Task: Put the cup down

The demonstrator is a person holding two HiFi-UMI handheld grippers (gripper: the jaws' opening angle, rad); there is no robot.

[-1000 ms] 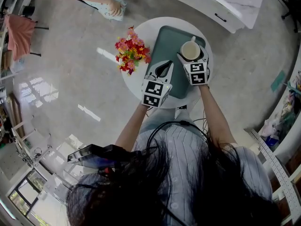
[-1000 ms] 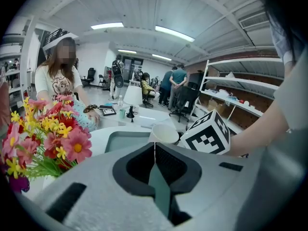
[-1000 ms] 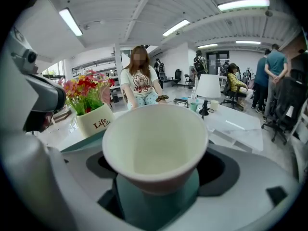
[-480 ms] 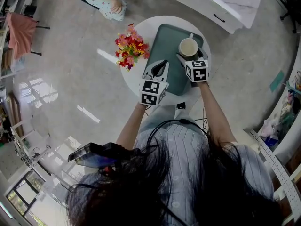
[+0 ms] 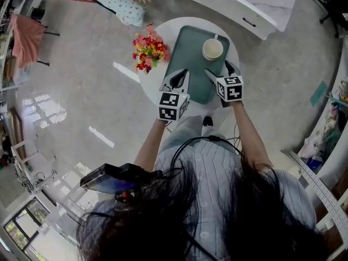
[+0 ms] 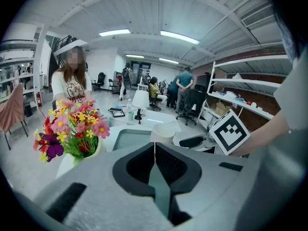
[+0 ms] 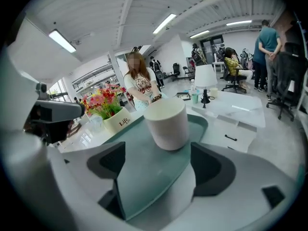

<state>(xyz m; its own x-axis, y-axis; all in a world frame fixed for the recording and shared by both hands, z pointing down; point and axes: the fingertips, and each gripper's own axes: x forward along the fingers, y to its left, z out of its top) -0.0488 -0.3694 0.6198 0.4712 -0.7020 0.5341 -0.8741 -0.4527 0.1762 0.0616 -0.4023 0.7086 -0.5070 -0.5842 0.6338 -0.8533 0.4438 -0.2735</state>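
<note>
**Cup on tray, right gripper off it**

Round white table carries a green tray, with a pot of flowers beside the tray's left edge. Left gripper sits over the tray's near left corner, jaws pressed together on nothing. Right gripper has jaws spread wide and empty. White cup stands upright on the tray just ahead of them, untouched

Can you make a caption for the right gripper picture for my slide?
A white cup stands upright on the green tray, just beyond the open right gripper.
</note>
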